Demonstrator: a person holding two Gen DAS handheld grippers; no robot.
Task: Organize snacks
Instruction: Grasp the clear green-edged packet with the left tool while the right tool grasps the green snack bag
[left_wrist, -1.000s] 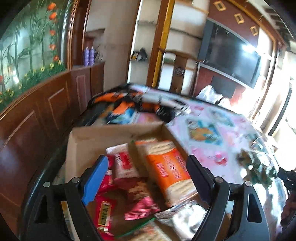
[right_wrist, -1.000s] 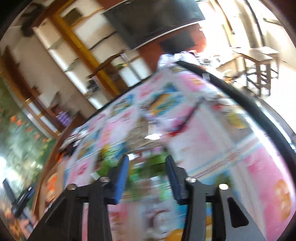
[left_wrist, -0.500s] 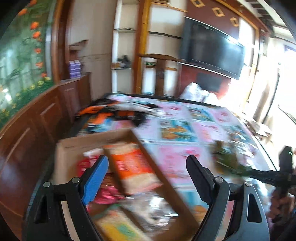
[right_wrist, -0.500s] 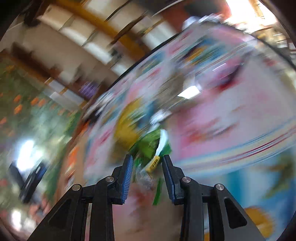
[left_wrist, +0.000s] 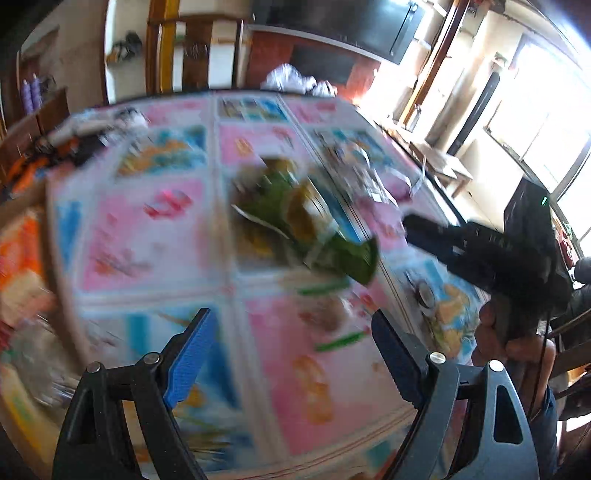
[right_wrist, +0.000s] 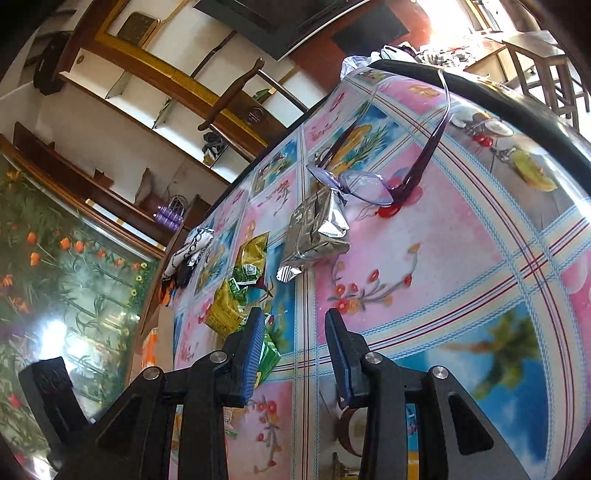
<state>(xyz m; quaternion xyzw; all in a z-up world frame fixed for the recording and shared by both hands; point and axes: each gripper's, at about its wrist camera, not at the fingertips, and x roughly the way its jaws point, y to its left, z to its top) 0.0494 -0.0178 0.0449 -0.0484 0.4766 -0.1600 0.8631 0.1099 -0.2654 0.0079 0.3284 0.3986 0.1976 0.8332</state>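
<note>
Looking down the right gripper (right_wrist: 294, 314), I see its jaws set to a narrow gap with only tablecloth between them; it holds nothing. The green snack packets (right_wrist: 240, 291) lie on the table (right_wrist: 443, 258) just left of its left finger, with a silver packet (right_wrist: 314, 236) beyond them and purple glasses (right_wrist: 365, 184) touching that packet's far end. My left gripper (left_wrist: 291, 315) is wide, closing slightly, and empty above the cloth. Its view is blurred, with the cardboard box (left_wrist: 55, 258) at the left edge.
</note>
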